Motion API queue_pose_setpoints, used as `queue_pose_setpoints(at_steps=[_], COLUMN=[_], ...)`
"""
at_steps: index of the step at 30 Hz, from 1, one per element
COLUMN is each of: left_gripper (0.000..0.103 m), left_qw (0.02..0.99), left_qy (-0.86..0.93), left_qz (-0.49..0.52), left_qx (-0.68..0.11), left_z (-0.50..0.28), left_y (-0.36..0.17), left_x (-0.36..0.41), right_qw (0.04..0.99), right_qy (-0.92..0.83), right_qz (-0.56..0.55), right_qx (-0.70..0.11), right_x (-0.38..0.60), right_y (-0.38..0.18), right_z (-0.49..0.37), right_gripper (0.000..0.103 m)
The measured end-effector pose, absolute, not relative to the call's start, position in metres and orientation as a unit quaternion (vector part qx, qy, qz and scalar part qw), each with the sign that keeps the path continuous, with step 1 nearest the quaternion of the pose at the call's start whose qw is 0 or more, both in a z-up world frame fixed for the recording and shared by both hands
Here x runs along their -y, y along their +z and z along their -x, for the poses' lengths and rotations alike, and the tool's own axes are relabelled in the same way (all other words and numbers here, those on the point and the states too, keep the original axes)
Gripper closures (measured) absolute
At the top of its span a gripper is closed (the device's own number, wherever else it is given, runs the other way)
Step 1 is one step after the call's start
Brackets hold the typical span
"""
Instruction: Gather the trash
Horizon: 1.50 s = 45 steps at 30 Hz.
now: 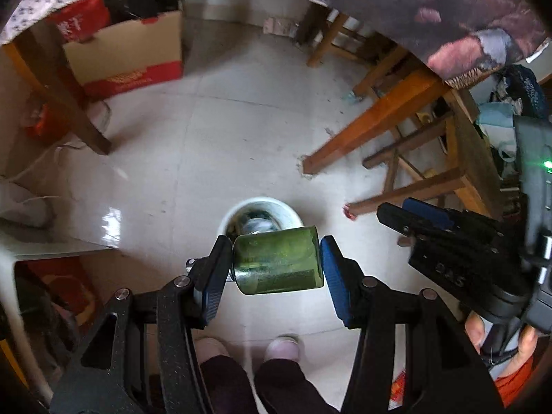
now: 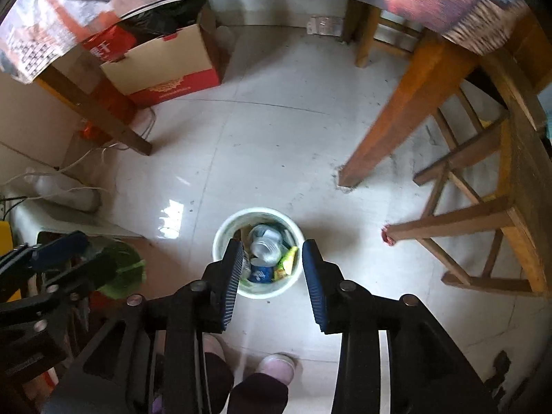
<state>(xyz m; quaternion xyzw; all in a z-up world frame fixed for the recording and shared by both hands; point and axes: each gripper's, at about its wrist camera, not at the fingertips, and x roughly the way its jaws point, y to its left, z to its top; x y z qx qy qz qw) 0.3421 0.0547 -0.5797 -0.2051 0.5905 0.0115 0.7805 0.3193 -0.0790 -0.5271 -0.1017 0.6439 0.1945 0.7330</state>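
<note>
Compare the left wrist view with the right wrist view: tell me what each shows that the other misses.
Only the left wrist view shows the green can clearly, gripped sideways between the left gripper fingers above the bin. Only the right wrist view shows the bin's contents: a clear plastic bottle and a yellow-green wrapper, seen between the open, empty right gripper. Both show the white trash bin, the red and tan cardboard box and the person's feet.

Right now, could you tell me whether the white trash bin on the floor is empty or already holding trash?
Holding trash. The right wrist view shows the white trash bin containing a crushed clear bottle, a yellow-green wrapper and a blue item.
</note>
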Motion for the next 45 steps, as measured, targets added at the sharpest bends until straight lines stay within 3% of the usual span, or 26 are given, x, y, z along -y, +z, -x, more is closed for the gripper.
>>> queue_pose_setpoints(at_steps=[2,5,12,20,31,40,41,45], left_gripper=[0.050,0.039,0.039,0.039,0.039,0.035,0.030,0.009], left_qw=[0.777,0.767,0.787,0.829,0.918,0.966,0.968,0.974], left_qy=[0.000,-0.008,0.012,0.045,0.070,0.041,0.038,0.036], left_qz=[0.208,0.196,0.148,0.130,0.124,0.074,0.068,0.061], left_qx=[-0.594,-0.611,-0.599,-0.542,-0.371,-0.246,-0.239,-0.214], left_z=[-0.348,-0.358,-0.352,-0.308,-0.204,-0.094,-0.080,-0.037], left_y=[-0.579,-0.577,-0.523,-0.379,-0.143,-0.025,-0.016,0.003], left_x=[-0.045,-0.033,-0.019,-0.018,-0.006,-0.001,0.000,0.000], right_qw=[0.732,0.734,0.746,0.779,0.862,0.909,0.913,0.929], right_qy=[0.184,0.169,0.161,0.193,0.234,0.258,0.255,0.247], right_qz=[0.089,0.074,0.059,0.054,0.053,0.008,0.007,-0.005], right_qx=[-0.650,-0.654,-0.643,-0.594,-0.447,-0.328,-0.317,-0.275], right_x=[0.092,0.109,0.129,0.134,0.153,0.166,0.165,0.165], right_y=[-0.523,-0.514,-0.463,-0.338,-0.117,0.001,0.009,0.026], right_z=[-0.322,-0.325,-0.321,-0.304,-0.233,-0.138,-0.127,-0.087], right_gripper=[0.070,0.070,0.070,0.070,0.070,0.070,0.064,0.023])
